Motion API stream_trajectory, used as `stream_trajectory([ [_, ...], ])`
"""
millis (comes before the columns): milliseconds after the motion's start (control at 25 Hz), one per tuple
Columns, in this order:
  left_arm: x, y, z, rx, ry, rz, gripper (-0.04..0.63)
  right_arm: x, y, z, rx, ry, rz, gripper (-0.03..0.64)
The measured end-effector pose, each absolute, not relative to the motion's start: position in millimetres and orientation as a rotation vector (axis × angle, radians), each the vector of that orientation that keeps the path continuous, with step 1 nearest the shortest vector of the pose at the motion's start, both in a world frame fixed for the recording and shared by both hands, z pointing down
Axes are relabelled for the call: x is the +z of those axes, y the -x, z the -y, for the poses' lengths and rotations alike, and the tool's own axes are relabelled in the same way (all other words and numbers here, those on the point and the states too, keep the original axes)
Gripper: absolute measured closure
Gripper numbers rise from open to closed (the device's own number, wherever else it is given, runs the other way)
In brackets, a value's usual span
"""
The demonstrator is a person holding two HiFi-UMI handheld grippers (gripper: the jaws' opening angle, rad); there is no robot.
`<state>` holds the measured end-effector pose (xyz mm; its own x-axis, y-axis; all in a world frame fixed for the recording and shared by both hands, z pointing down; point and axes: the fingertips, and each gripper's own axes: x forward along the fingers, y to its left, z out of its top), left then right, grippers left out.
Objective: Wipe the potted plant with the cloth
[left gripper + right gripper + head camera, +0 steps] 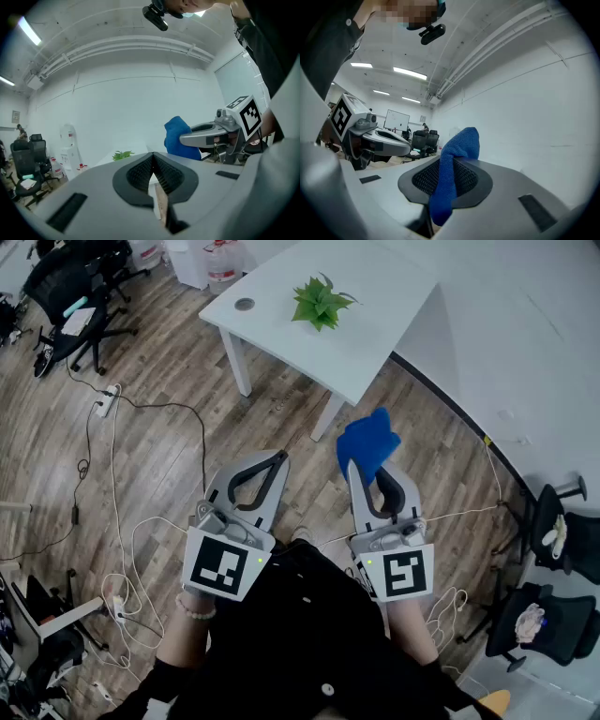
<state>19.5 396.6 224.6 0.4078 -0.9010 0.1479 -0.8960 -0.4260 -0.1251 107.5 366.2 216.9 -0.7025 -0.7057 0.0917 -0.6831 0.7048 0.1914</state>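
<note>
A small green potted plant (320, 303) stands on a white table (375, 343) at the top of the head view, well beyond both grippers. My right gripper (362, 470) is shut on a blue cloth (367, 443), which bunches up past its tips over the wooden floor. In the right gripper view the blue cloth (452, 176) is pinched between the ribbed pads and hangs down. My left gripper (281, 458) is shut with nothing in it, level with the right one. Its view shows the plant (122, 154) far off and the cloth (179, 138) to the right.
Cables and a power strip (105, 401) lie on the wood floor at left. Black office chairs (80, 296) stand at the far left and others (562, 540) at the right. A water dispenser (69, 150) stands by the wall.
</note>
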Motion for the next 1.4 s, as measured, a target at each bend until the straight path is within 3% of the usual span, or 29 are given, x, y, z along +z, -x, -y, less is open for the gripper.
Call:
stream_trajectory([
  [640, 225.9, -13.3, -392.4, -0.3, 2.615, -1.681, 0.581, 214.4, -103.8, -360.6, -0.209, -1.144, 2.761, 0.532],
  [1400, 223.8, 42.3, -390.3, -0.284, 2.64, -1.57, 0.581, 217.5, -58.8, -363.1, -0.198, -1.278, 2.692, 0.532],
])
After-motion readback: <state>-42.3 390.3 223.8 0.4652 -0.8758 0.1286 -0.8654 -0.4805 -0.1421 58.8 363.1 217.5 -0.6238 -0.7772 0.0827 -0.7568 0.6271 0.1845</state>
